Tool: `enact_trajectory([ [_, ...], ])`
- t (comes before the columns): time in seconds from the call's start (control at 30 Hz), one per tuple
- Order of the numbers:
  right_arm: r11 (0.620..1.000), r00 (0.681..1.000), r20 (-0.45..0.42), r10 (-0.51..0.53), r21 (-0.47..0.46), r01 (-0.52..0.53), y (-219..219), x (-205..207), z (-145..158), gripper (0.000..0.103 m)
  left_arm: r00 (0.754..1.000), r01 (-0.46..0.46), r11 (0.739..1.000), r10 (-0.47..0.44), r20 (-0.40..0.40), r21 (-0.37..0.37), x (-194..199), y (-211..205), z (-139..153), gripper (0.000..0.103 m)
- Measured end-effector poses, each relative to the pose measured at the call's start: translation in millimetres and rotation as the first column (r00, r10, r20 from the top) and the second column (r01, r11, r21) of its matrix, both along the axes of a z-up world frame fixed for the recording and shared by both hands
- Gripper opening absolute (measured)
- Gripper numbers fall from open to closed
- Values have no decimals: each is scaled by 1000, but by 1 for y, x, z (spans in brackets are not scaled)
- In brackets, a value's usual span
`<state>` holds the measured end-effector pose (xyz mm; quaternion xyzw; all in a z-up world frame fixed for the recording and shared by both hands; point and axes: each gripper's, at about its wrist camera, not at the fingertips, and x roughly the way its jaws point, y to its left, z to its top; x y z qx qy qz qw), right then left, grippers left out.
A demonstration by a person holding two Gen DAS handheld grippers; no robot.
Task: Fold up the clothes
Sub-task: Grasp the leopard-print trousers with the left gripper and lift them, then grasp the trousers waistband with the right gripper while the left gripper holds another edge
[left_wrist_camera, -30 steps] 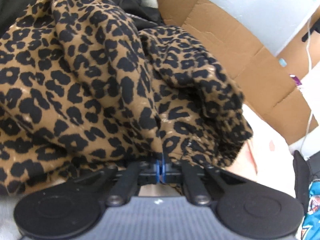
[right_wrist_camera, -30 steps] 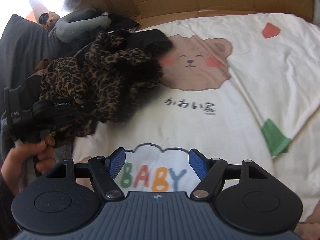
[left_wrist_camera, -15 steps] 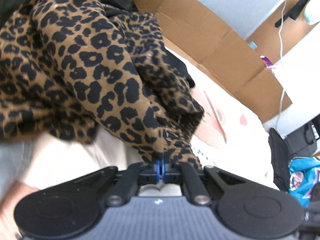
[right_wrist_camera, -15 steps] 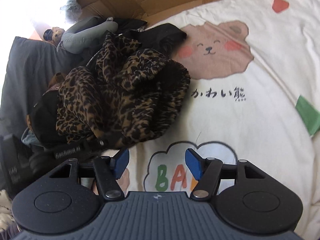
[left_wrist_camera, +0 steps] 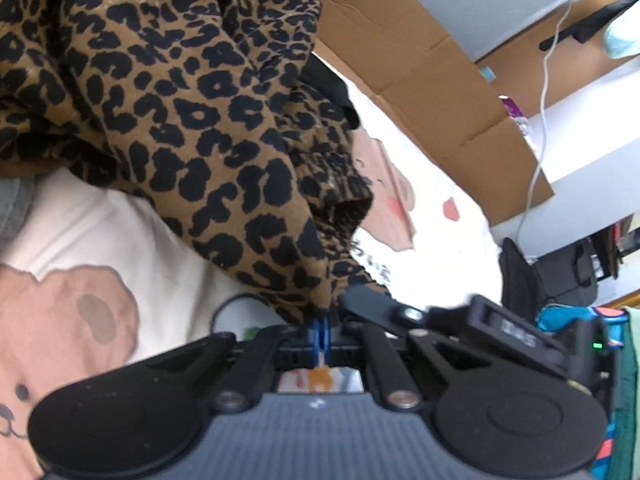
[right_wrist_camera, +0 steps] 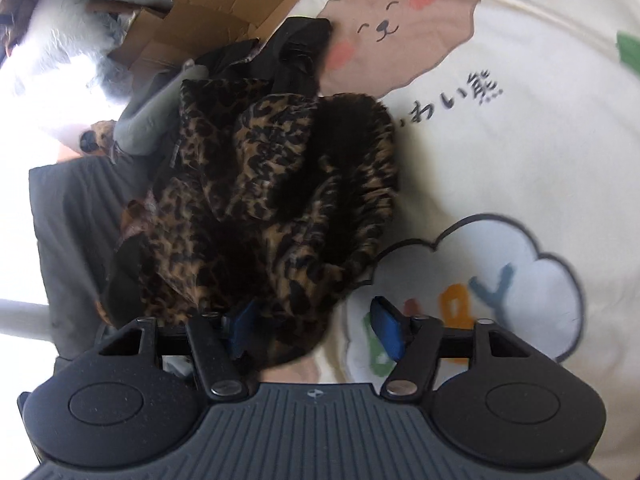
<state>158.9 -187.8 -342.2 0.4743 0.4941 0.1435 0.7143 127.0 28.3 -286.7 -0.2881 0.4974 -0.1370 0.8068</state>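
The left gripper (left_wrist_camera: 321, 330) has its blue pads pressed together on a fold of the leopard-print garment (left_wrist_camera: 192, 120), pinching it right at an edge so the cloth rises away from the tool in a bunched, draping mass. The right gripper (right_wrist_camera: 312, 328) stands spread, its two blue pads apart, with the lower rim of the leopard-print garment (right_wrist_camera: 272, 200) lying just between and in front of them; I cannot tell whether either pad is touching the fabric.

The garment is crumpled in a heap on the cream bedspread (right_wrist_camera: 500, 152), the one printed with a bear and a cloud, and its far side rests against a pile of dark clothes (right_wrist_camera: 296, 52) beside flattened cardboard (left_wrist_camera: 420, 64).

To my eye the cloth is thin, light and quite limp: it sags from the pinch and creases freely, so it will not hold any shape on its own. A gathered, ribbed band (left_wrist_camera: 332, 164) shows near the held fold, which looks like a cuff or waistband. That firmer hem seems the sensible place for the open tool to take hold, well apart from the first pinch, so the piece can be stretched flat on the bedspread.
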Motion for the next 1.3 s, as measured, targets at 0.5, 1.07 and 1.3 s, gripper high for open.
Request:
enact_trajectory([
  [0.5, 973, 998, -32, 50, -224, -56, -25, 7, 12, 9, 997, 73, 984, -77, 18, 164, 2, -3, 19, 19],
  [1.07, 808, 971, -143, 192, -539, -239, -125, 12, 50, 9, 980, 94, 947, -143, 141, 306, 23, -12, 44, 51],
  [1.3, 731, 966, -192, 173, -633, -257, -163, 16, 55, 8, 980, 66, 925, -130, 150, 373, 37, -4, 39, 69],
])
